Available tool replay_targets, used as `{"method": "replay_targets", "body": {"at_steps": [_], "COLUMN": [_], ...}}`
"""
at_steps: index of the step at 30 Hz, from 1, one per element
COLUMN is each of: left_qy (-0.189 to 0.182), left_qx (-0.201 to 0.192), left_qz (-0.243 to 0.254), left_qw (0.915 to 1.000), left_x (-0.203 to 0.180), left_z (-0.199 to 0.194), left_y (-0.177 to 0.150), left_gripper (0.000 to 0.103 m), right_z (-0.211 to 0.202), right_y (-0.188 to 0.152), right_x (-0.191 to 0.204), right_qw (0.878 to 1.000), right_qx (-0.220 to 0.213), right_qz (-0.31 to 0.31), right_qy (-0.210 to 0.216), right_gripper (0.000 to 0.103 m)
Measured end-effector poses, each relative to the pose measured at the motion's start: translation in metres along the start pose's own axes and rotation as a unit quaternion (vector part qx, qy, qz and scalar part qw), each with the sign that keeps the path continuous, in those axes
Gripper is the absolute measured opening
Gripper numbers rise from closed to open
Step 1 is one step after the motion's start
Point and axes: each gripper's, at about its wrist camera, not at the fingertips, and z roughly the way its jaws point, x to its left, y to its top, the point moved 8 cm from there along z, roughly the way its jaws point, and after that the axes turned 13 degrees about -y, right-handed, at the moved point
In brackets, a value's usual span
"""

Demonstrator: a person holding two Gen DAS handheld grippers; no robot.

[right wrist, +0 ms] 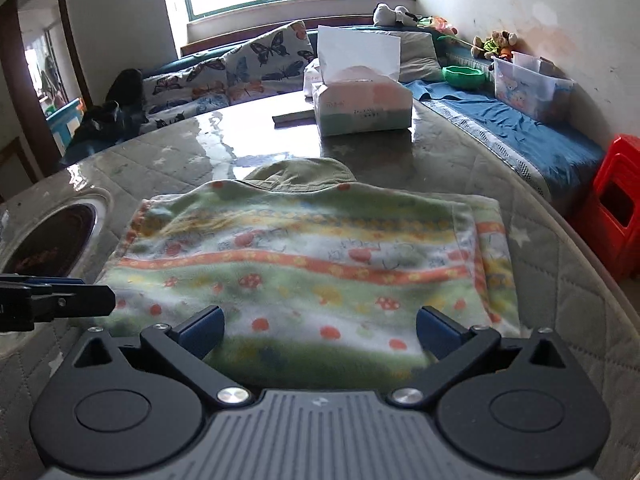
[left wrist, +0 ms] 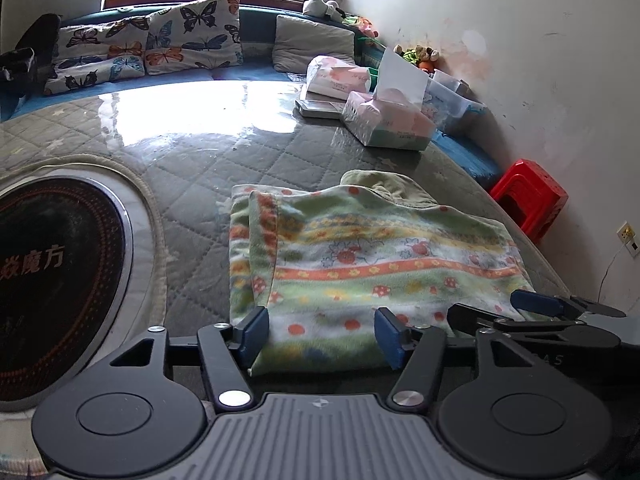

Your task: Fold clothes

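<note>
A folded green fleece garment [left wrist: 360,256] with orange stripes and red mushrooms lies flat on the quilted round table [left wrist: 192,208]. My left gripper [left wrist: 320,334] is open over its near left edge. The cloth lies between the blue pads and they do not press it. A pad [left wrist: 536,303] of the other gripper shows at the right. In the right wrist view the garment [right wrist: 304,256] fills the middle. My right gripper [right wrist: 320,332] stands wide open over its near edge and holds nothing. From the left edge a finger [right wrist: 80,300] of the left gripper reaches in.
A black induction hob [left wrist: 52,264] is set into the table left of the garment. Tissue boxes [right wrist: 360,108] and a flat grey object stand behind it. A red stool [right wrist: 616,216] is off the table's right edge. A bench with butterfly cushions [left wrist: 160,44] and a plastic box [right wrist: 528,88] runs along the walls.
</note>
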Motion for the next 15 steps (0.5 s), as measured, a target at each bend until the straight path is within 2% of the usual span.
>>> {"method": "replay_targets", "body": {"at_steps": [6,15], "left_qy": [0.006,0.008], "left_qx": [0.007,0.013], "left_qz": [-0.007,-0.013], "left_qw": [0.9999,0.9998], "left_x": [0.004,0.006], "left_z": [-0.004,-0.008], "left_y": [-0.01,-0.024], "left_gripper": [0.069,0.082], "right_z": [-0.002,0.002], "right_y": [-0.009,-0.013], "right_x": [0.003,0.01], "right_qw": [1.0,0.999], "right_qx": [0.007,0.02], "right_qz": [-0.004,-0.021], "right_qy": [-0.006,-0.026], "right_gripper": [0.103,0.103]}}
